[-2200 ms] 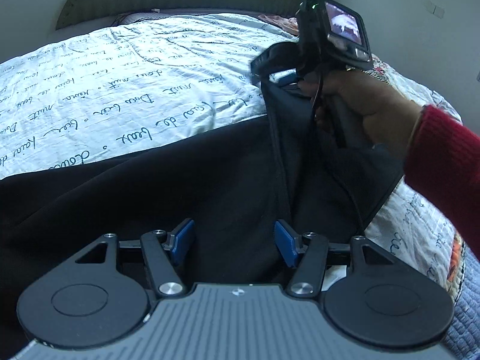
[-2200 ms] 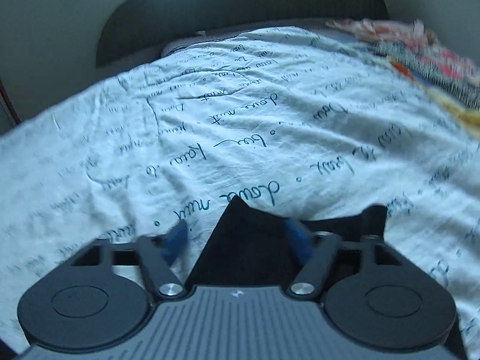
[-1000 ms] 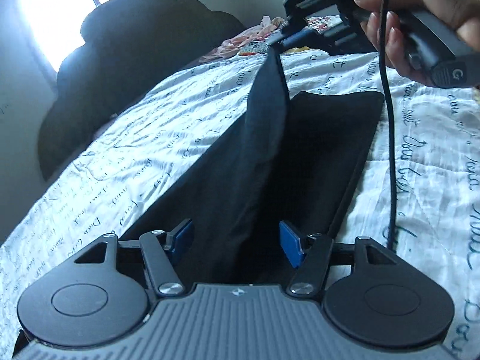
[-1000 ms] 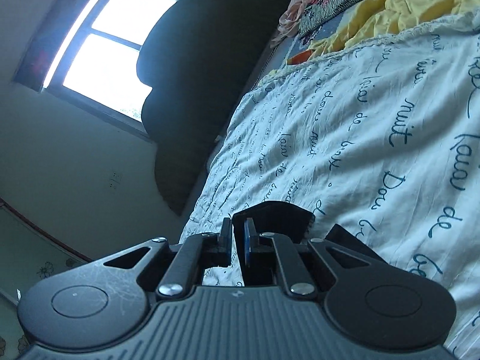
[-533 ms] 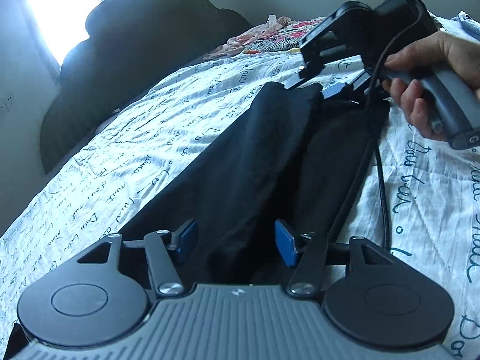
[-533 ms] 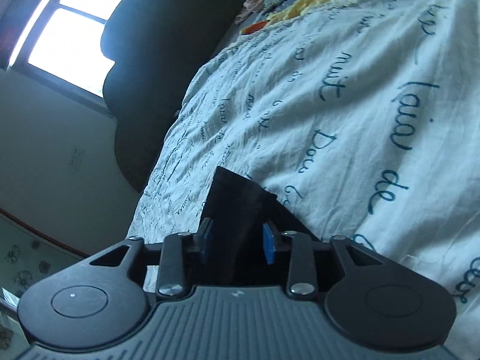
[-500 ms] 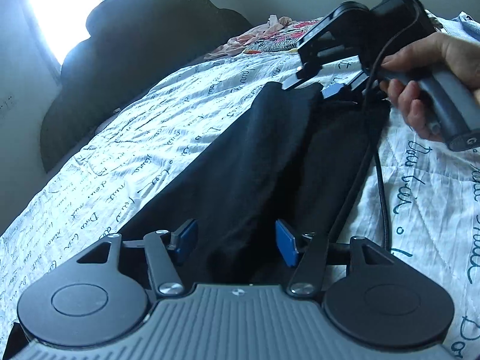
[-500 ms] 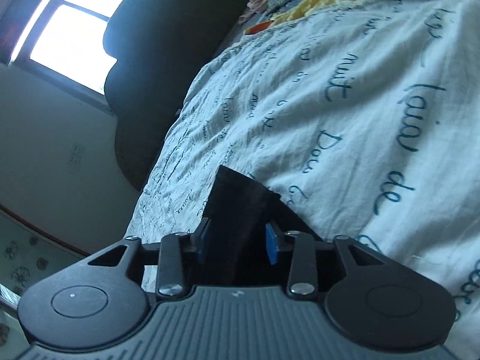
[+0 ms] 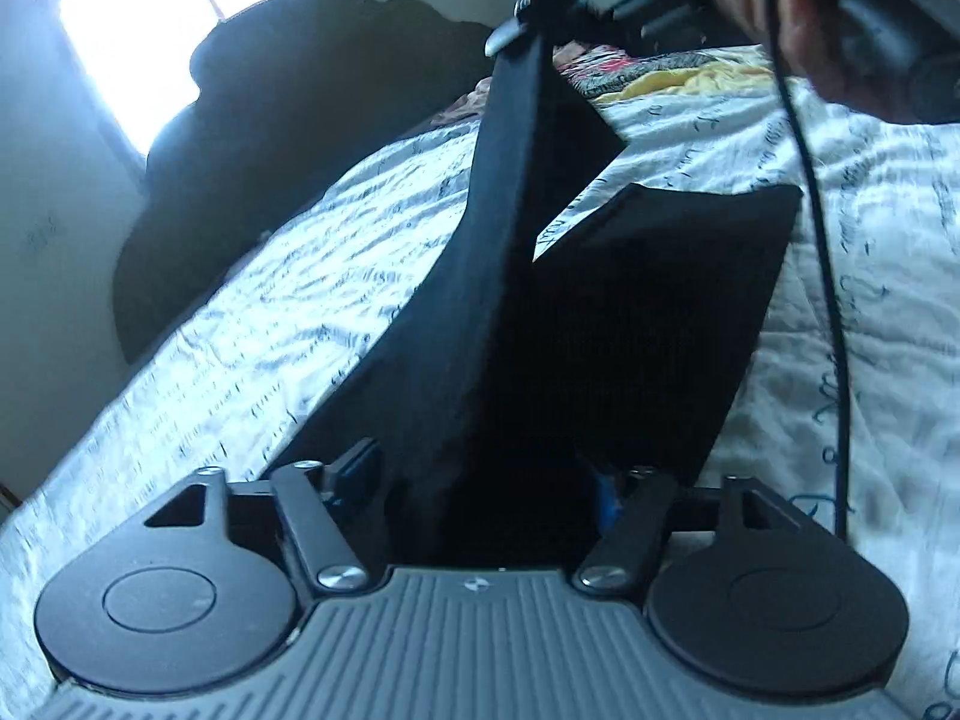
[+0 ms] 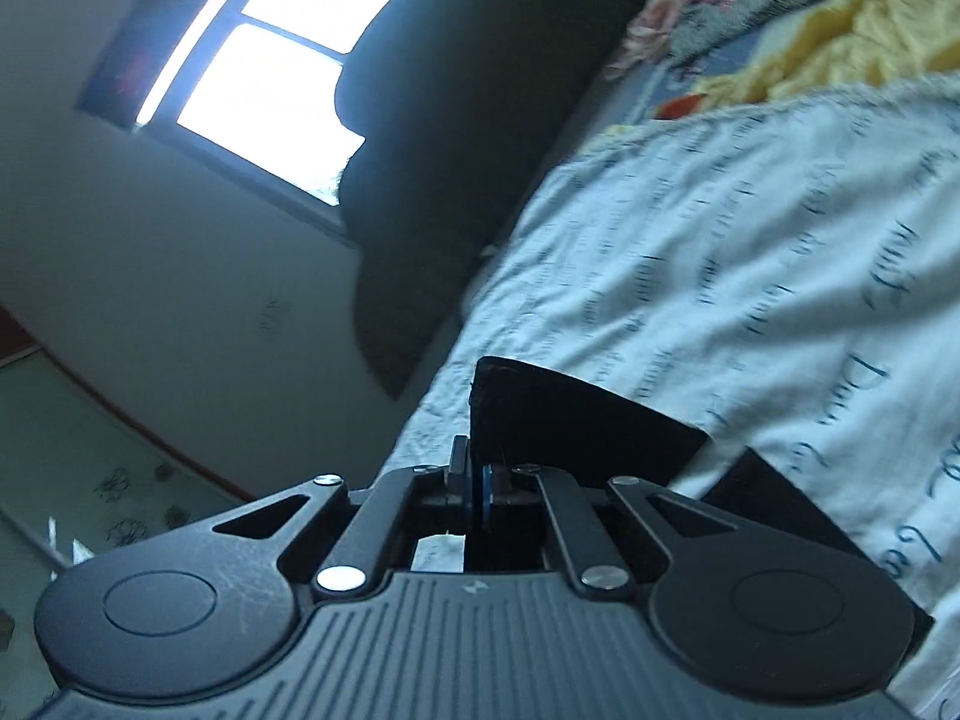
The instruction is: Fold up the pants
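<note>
Bedspread (image 9: 258, 360), white with dark script lettering, fills most of both views and carries everything else. Behind it a dark headboard (image 10: 456, 138) stands against a bright window (image 10: 282, 54); the right wrist view shows the window panes and frame plainly, while the left wrist view catches only a blown-out glare. Colourful bedding (image 10: 828, 30), yellow and floral, is bunched at the far edge of the bed.

Black pants (image 9: 600, 324) lie on the bedspread, one part flat, another part pulled up in a taut strip to the right gripper (image 9: 528, 30) high in the left wrist view. Only that view shows the whole lifted stretch, the person's right hand (image 9: 780, 18) on the handle and a black cable (image 9: 822, 240) hanging from it.

Up close, the right gripper (image 10: 471, 489) has its blue pads nearly together, pinching the pants' edge (image 10: 540, 414). The left gripper (image 9: 480, 480) has its fingers spread wide with the dark cloth lying between them, not squeezed.
</note>
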